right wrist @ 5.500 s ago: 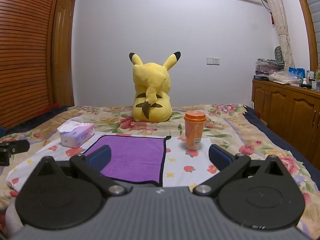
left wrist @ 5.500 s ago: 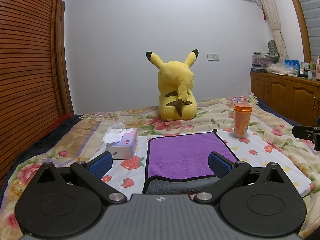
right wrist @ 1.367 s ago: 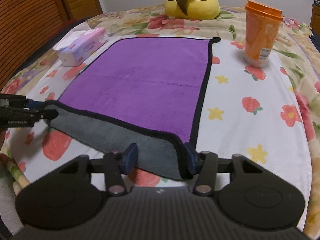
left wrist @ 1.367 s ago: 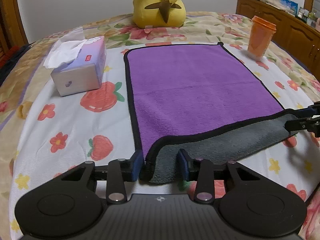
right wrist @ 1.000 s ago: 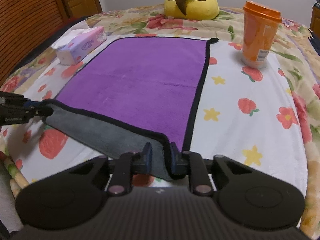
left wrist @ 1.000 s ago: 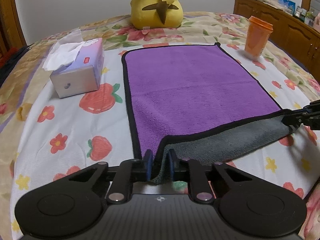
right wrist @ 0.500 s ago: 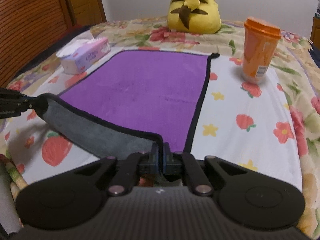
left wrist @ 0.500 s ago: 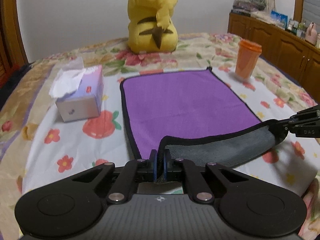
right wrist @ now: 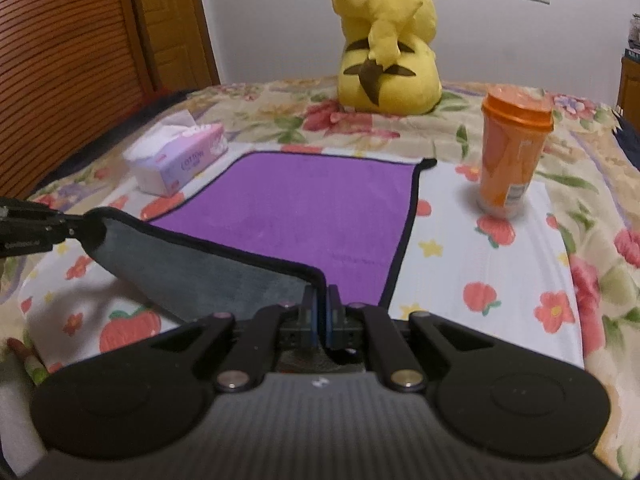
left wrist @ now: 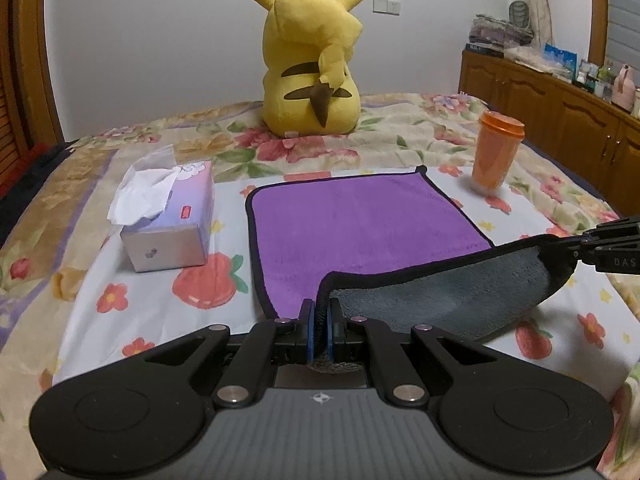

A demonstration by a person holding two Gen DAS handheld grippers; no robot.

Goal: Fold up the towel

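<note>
The bed (left wrist: 100, 280), spread with a flowered cover, is used as the work surface, and everything rests on it. At its far end a yellow plush toy (left wrist: 312, 64) is seated with its back turned, well clear of the work. The towel (left wrist: 360, 220), purple on top and grey beneath with a black border, is laid flat in the middle of the bed, its far part lying smooth while its near edge is raised off the cover, so the grey underside is shown. A tissue box (left wrist: 168, 224) is placed to the left of the towel and an orange cup (left wrist: 496, 152) beyond its far right corner, both apart from the cloth, so a fold toward the far edge is judged to be unobstructed.

The near edge is held at both corners, presumably so that it can be carried over evenly. The left tool (left wrist: 319, 328) is clamped on the near left corner, the black border being pinched between its blue pads. The right tool (right wrist: 319, 320) is likewise clamped on the near right corner. Both tools are angled downward toward the bed, side by side, with the lifted edge slung between them; each is seen at the margin of the other's view.
</note>
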